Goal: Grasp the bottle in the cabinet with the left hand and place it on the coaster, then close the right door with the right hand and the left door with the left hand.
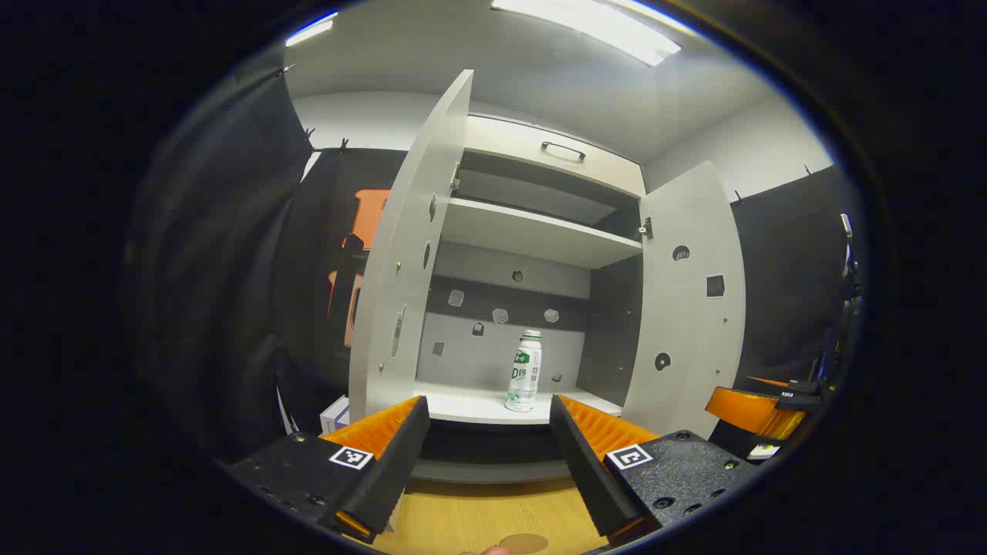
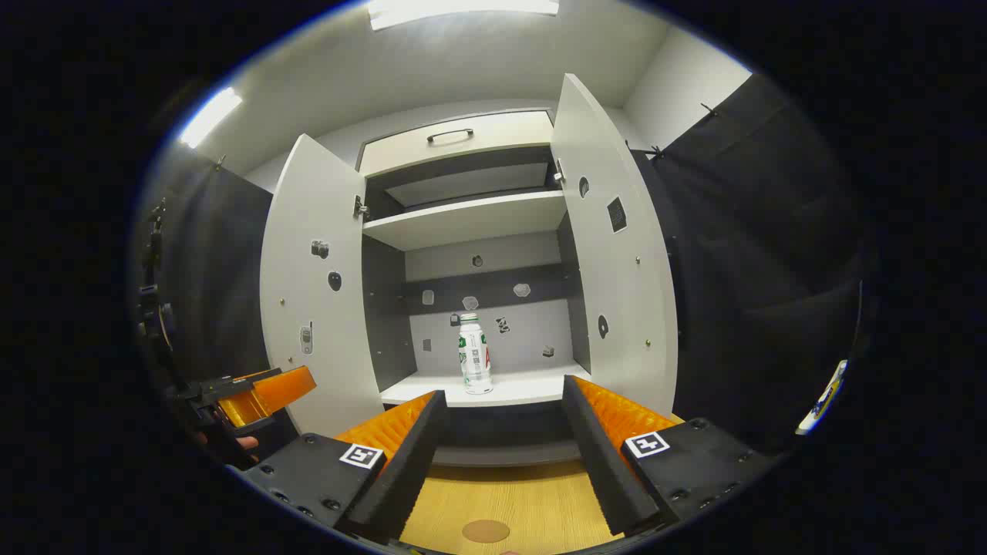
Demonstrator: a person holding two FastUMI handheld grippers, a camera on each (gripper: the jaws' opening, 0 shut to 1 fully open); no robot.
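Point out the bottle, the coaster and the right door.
bottle (image 2: 475,362), right gripper view, on its labelled body.
coaster (image 2: 486,530), right gripper view, on its flat top.
right door (image 2: 617,285), right gripper view, on its inner face.

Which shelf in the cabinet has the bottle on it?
The lower shelf: the bottle stands upright there, while the upper shelf above looks bare.

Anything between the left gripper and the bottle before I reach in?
No. In the left gripper view the open left gripper faces the bottle across a bare shelf edge; both doors stand open.
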